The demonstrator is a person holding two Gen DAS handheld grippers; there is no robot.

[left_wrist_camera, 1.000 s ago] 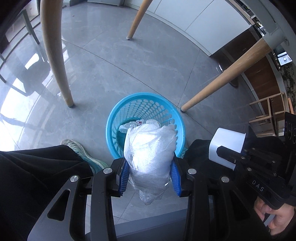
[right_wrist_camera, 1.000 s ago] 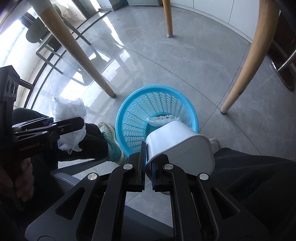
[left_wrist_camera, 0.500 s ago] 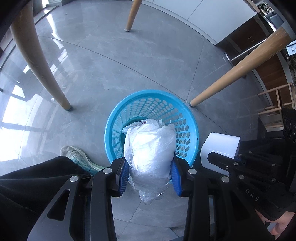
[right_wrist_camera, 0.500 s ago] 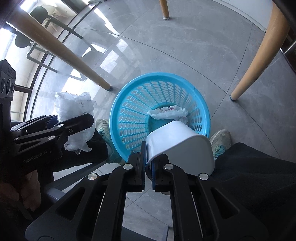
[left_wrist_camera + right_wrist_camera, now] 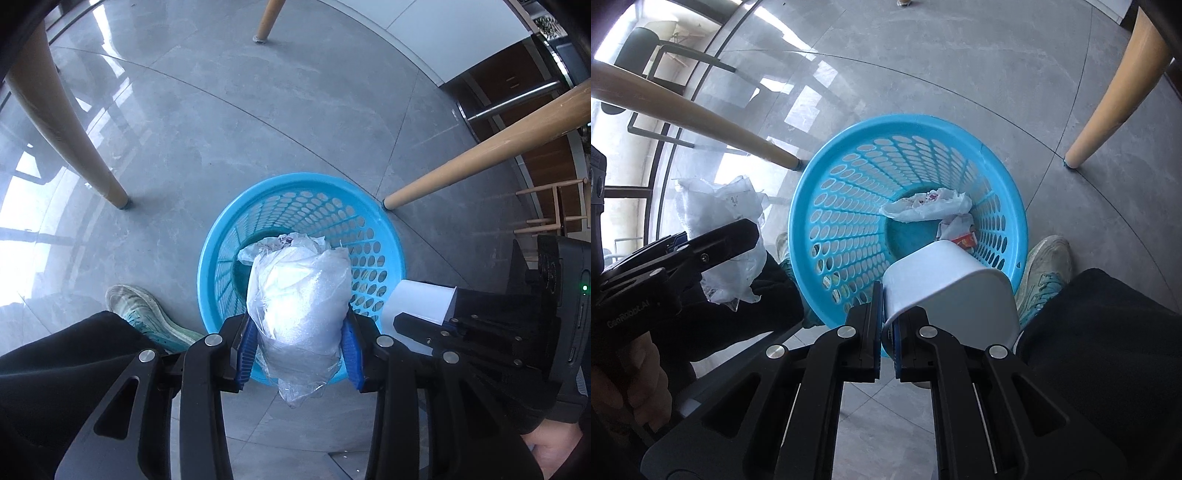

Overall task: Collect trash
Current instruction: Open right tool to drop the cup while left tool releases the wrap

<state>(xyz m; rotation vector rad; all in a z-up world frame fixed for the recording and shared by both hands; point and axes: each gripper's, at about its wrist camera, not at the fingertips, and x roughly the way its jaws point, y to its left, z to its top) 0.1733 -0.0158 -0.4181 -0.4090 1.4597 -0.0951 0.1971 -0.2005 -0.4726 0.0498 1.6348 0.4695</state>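
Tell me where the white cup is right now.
The white cup is pinched by its rim in the right gripper, tilted over the near edge of the blue basket, beside a shoe.

The plastic bag covers most of the blue basket floor in the left wrist view. In the right one, the white cup hides the near wall, and both table legs run off-frame.

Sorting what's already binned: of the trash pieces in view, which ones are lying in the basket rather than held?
The crumpled wrappers on the basket bottom. The plastic bag sits between the left gripper's pads; the white cup is pinched by the right gripper.
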